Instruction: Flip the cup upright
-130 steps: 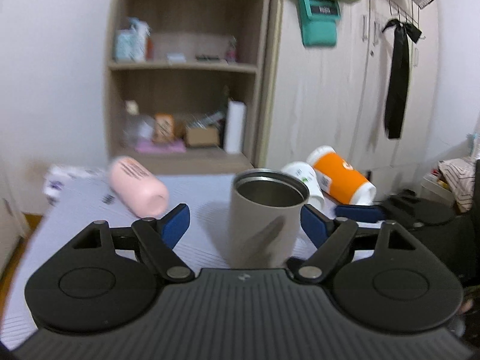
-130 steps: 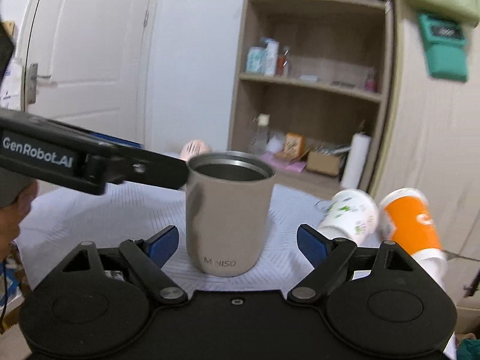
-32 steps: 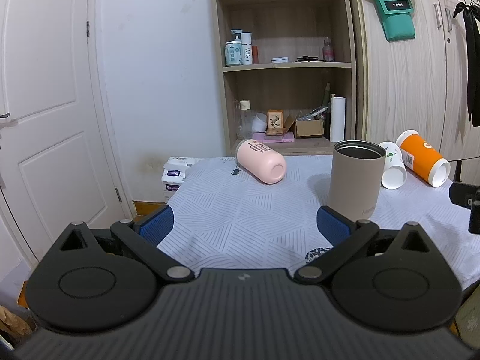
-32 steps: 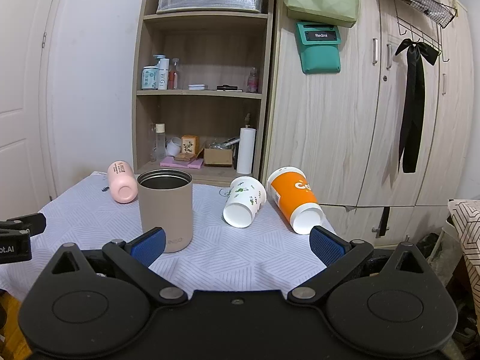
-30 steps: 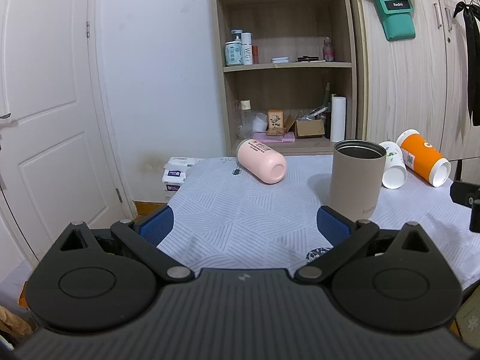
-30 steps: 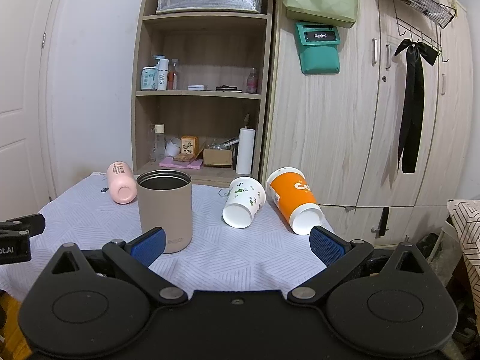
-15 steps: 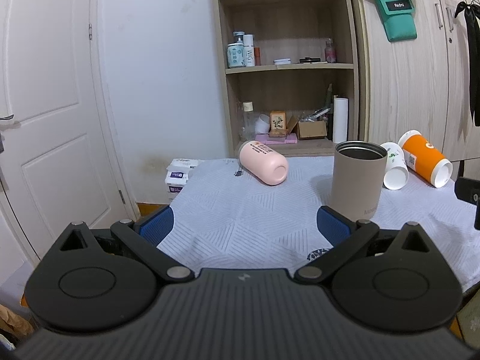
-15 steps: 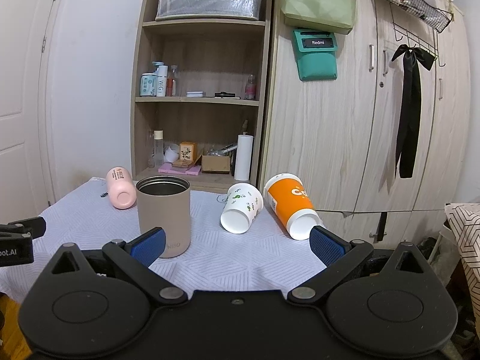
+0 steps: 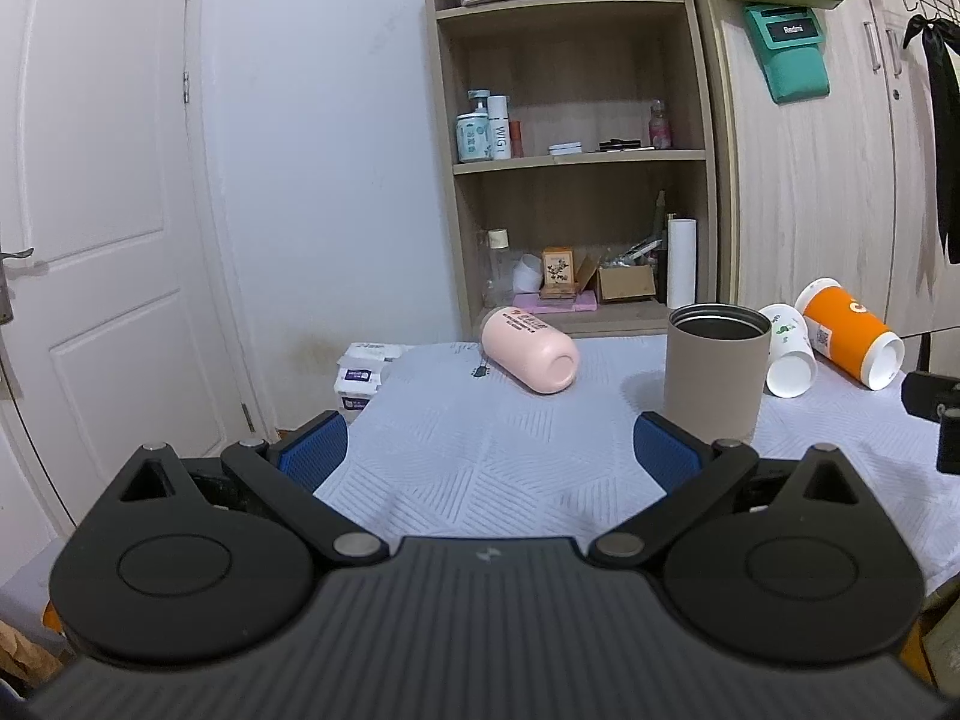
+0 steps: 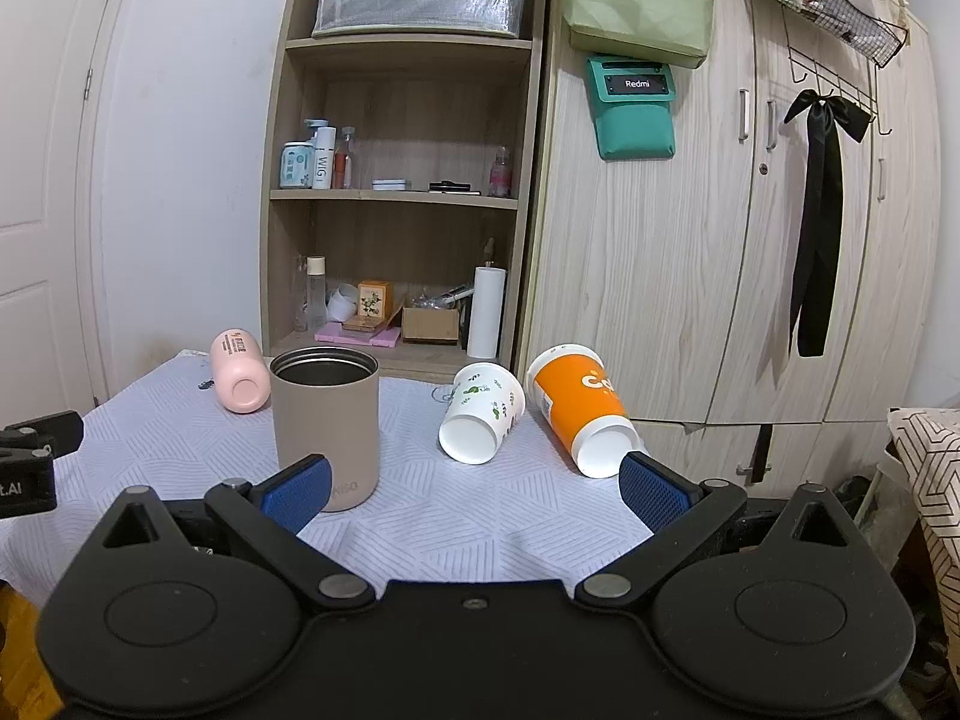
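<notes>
A beige metal cup stands upright on the white patterned tablecloth, mouth up. A pink cup, a white floral paper cup and an orange cup lie on their sides. My left gripper is open and empty, back from the table's near edge. My right gripper is open and empty, with the beige cup just beyond its left finger.
A wooden shelf unit with bottles and boxes stands behind the table. Wardrobe doors are at the right, a white door at the left. Tissue packs lie off the table's far left corner.
Both grippers, open, have drawn back from the upright beige cup and now sit off the table's near side. In the last second they rise slightly. The cups have not moved.
</notes>
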The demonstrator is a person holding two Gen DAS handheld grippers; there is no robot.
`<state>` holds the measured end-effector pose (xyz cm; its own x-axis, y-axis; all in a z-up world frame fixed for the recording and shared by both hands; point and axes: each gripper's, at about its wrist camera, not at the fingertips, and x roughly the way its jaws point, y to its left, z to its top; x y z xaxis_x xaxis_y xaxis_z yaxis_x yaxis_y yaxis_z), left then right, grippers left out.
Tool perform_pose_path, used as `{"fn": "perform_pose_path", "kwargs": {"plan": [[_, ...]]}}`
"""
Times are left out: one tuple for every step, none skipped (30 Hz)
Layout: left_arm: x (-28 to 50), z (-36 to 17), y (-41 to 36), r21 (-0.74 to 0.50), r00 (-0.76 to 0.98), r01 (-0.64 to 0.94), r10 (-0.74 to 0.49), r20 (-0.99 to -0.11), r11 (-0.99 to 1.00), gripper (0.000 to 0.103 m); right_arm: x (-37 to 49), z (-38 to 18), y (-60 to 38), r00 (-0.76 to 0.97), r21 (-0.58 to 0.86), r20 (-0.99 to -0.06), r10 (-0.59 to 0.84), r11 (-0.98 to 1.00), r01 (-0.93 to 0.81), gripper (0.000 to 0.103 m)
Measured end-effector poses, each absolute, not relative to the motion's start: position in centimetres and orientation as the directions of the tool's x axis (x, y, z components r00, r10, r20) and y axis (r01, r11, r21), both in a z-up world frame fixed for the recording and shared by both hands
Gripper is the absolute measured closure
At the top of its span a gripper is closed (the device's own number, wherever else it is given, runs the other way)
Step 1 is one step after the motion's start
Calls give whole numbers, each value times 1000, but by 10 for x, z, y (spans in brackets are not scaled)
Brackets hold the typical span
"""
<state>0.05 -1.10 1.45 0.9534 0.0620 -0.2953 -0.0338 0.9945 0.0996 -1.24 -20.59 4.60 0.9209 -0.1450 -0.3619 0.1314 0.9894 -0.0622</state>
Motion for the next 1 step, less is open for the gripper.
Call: {"fn": "perform_pose_path", "kwargs": {"plan": [[0, 15, -10, 98, 953, -30, 58, -296, 995, 0, -12, 46, -206, 921, -63, -362, -145, 989, 131, 0]]}}
